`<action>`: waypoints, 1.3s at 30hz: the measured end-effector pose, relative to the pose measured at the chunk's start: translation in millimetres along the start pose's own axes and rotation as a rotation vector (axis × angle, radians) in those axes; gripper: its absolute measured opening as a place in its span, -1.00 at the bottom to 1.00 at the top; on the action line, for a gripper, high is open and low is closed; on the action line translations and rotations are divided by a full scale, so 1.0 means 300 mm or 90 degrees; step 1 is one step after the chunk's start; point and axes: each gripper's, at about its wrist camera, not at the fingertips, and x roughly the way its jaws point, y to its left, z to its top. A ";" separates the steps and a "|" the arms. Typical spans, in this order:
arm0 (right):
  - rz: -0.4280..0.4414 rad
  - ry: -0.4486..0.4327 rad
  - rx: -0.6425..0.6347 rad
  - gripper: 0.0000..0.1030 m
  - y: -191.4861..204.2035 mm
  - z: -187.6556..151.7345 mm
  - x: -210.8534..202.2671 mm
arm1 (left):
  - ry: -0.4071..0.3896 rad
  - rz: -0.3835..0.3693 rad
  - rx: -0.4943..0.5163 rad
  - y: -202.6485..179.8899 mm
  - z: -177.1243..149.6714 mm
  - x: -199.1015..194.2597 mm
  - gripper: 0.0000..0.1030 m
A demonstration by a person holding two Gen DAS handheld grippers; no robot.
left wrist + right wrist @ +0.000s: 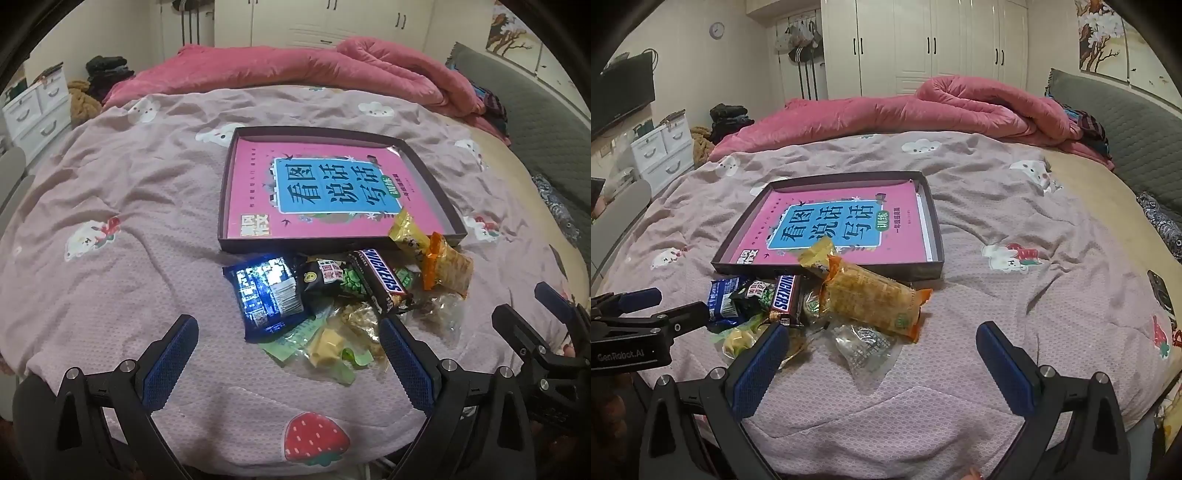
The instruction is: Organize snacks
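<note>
A pile of snacks lies on the bed in front of a shallow dark box (436, 184) (934, 221) holding a pink book (255, 177) (831, 206). The pile has a blue packet (264, 295) (722, 299), a Snickers bar (382, 278) (783, 299), a black-and-green packet (332, 280), an orange-ended cracker packet (448, 267) (875, 299), a yellow packet (408, 230) (816, 254) leaning over the box's front edge, and clear wrapped snacks (860, 347). My left gripper (288, 354) is open just before the pile. My right gripper (882, 354) is open at the pile's right side, also visible in the left wrist view (532, 306).
The bed has a mauve printed cover (147, 206) (1015, 295). A rolled pink quilt (295, 70) (923, 110) lies along the far side. White drawers (661, 151) stand at the left, wardrobes behind, a grey headboard (1126, 122) at the right. A dark phone-like object (1161, 291) lies at right.
</note>
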 end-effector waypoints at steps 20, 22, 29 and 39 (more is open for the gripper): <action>0.000 0.002 -0.003 0.99 -0.004 -0.008 0.008 | 0.001 -0.004 0.015 -0.018 -0.001 -0.002 0.91; 0.001 0.001 -0.004 0.99 -0.005 -0.008 0.008 | 0.001 -0.004 0.015 -0.018 0.000 -0.002 0.91; 0.001 -0.001 -0.011 0.99 0.000 -0.007 0.005 | -0.001 -0.005 0.018 -0.023 0.001 -0.007 0.91; 0.000 -0.005 -0.014 0.99 0.001 -0.005 0.003 | -0.002 -0.006 0.019 -0.026 0.001 -0.009 0.91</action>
